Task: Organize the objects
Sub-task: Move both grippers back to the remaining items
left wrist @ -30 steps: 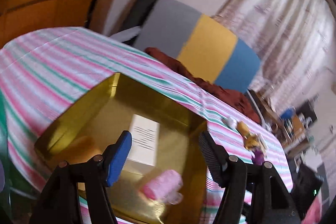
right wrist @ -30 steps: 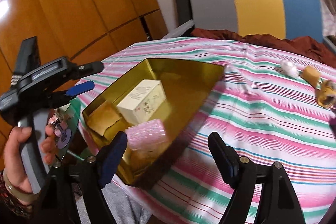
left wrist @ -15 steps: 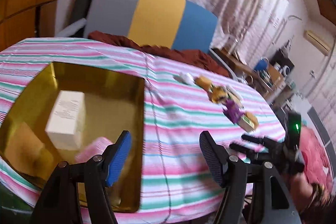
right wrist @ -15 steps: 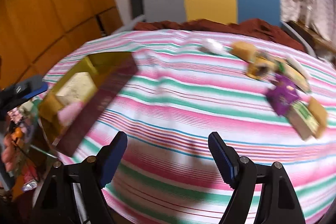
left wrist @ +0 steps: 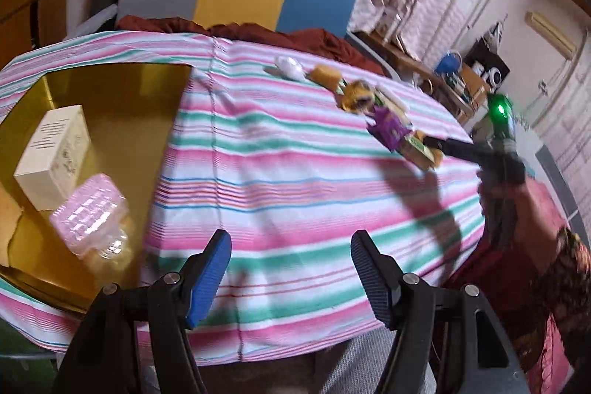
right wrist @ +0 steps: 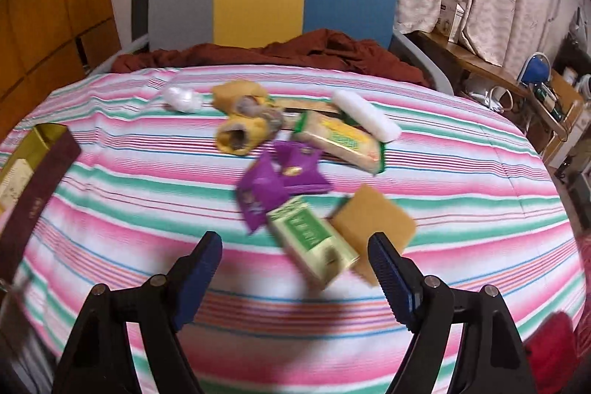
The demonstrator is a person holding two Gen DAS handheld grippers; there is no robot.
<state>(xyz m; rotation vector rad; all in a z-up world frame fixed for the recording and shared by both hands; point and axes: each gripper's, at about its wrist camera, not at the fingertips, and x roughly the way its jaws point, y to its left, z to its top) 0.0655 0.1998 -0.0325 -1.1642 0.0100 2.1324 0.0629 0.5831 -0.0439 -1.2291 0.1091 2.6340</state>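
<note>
While both tongs hang over the striped cloth, nothing is held.
Left gripper and right gripper gape wide, empty; the green box lies just beyond the right one, the gold tin far left.

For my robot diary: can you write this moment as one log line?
left tongs: open, empty | right tongs: open, over green box | gold tin: two items
</note>
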